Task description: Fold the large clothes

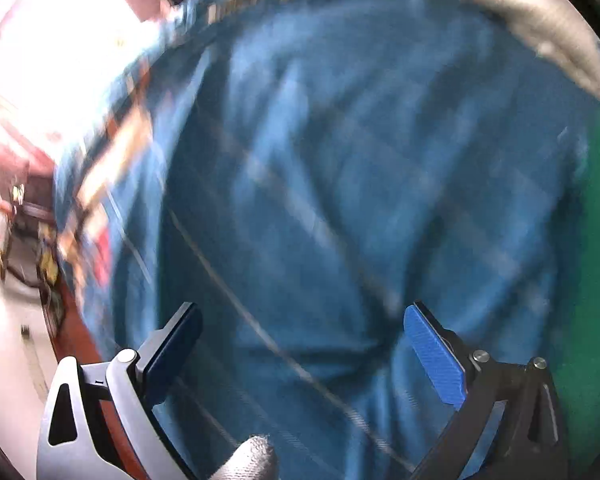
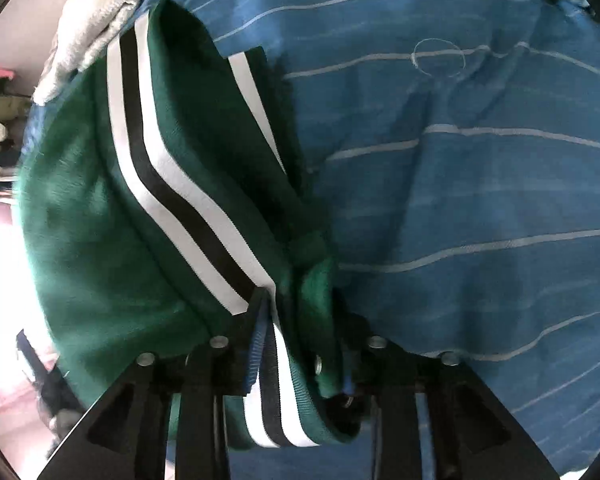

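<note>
Two grippers show. Near, the right gripper (image 2: pixel 288 320) pinches the striped edge of one green jacket (image 2: pixel 112 216), which hangs bunched above the blue sheet (image 2: pixel 480 184). The left gripper (image 1: pixel 300 344) is spread wide, holding nothing, over that sheet. One grey cloth (image 2: pixel 88 28) lies beyond the jacket. I think folding has barely begun.

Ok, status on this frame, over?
Left gripper open, empty, over blue sheet. Right gripper shut on green garment. Nothing blocking.
</note>
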`<state>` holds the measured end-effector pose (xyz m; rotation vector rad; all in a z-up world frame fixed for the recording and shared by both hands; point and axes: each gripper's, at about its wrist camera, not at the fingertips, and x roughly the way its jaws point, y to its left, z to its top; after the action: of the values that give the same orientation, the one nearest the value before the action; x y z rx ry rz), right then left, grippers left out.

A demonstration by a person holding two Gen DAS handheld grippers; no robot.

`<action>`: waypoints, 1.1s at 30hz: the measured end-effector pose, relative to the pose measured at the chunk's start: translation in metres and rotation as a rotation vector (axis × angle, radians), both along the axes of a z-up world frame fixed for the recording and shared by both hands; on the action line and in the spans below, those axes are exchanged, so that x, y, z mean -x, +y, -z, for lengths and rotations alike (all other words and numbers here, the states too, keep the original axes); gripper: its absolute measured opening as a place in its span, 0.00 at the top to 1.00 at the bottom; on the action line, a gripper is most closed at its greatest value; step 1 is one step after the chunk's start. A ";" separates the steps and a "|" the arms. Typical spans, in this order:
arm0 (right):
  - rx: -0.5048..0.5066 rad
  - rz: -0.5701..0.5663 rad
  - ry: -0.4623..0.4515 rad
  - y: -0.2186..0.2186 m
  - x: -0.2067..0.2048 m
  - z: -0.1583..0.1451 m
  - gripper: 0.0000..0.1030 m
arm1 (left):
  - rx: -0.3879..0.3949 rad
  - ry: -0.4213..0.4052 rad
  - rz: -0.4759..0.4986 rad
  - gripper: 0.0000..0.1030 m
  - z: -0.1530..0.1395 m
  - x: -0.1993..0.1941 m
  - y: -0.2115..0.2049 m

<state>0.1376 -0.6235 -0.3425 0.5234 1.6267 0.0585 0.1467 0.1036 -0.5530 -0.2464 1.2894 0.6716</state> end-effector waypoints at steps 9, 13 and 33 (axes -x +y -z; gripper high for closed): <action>-0.237 0.089 -0.270 -0.003 -0.055 -0.069 0.39 | -0.058 -0.171 0.187 0.00 -0.080 -0.119 -0.065; -0.284 0.091 -0.209 0.019 -0.098 -0.032 0.26 | -0.029 -0.126 0.239 0.00 -0.046 -0.169 -0.091; -0.144 0.109 -0.048 -0.005 -0.117 -0.010 0.68 | -0.115 -0.062 0.331 0.00 -0.035 -0.185 -0.111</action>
<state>0.2543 -0.6280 -0.3329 0.7151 1.5519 0.1067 0.3320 -0.0072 -0.5184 0.0405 1.1929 0.4491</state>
